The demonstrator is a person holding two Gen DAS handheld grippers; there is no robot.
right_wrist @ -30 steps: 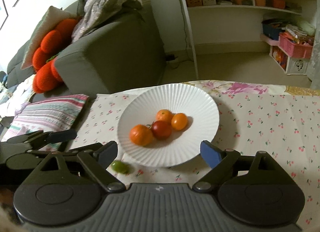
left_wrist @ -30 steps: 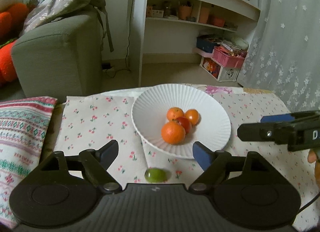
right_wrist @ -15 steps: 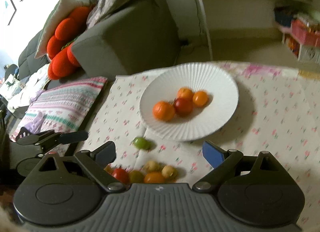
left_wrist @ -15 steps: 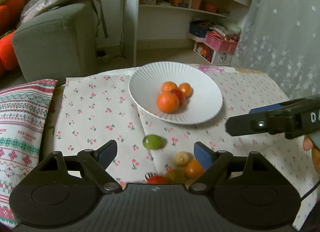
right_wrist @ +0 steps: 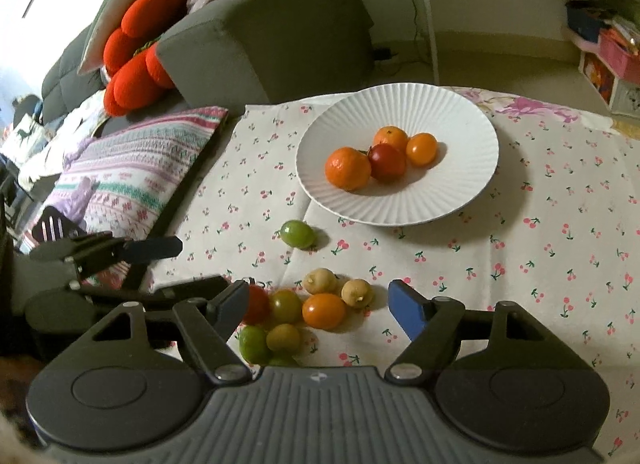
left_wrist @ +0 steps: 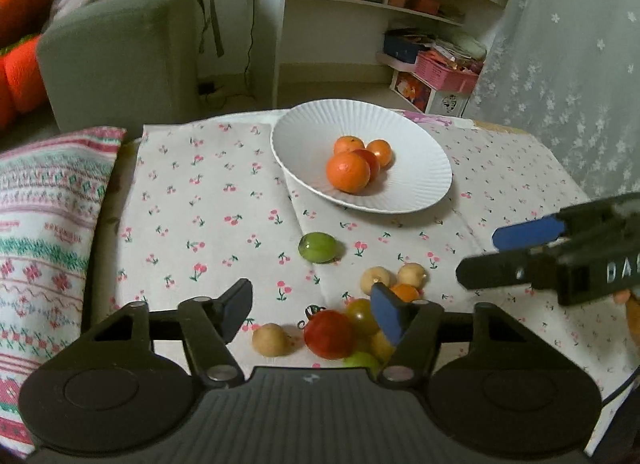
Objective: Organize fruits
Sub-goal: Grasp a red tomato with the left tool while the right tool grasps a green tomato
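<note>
A white ribbed plate [left_wrist: 416,192] [right_wrist: 460,192] holds several fruits: oranges [left_wrist: 347,171] [right_wrist: 347,168] and a red tomato [right_wrist: 387,162]. A green fruit [left_wrist: 317,247] [right_wrist: 297,233] lies alone on the cloth in front of the plate. Nearer me lies a cluster: a red tomato [left_wrist: 329,333] [right_wrist: 256,304], an orange one [right_wrist: 323,310], pale yellow ones [left_wrist: 269,339] [right_wrist: 320,281] and green ones [right_wrist: 253,344]. My left gripper [left_wrist: 310,314] is open and empty above the cluster. My right gripper [right_wrist: 320,306] is open and empty above it too.
A cherry-print cloth [left_wrist: 208,204] covers the table. A striped cushion [left_wrist: 40,224] [right_wrist: 132,176] lies at the left. A grey sofa [left_wrist: 120,52] and white shelves [left_wrist: 384,4] stand behind. The right gripper also shows in the left wrist view [left_wrist: 520,252].
Both grippers have pulled back and up from the plate. The plate now sits farther off and the cluster of loose fruit has come into view under the fingers.
</note>
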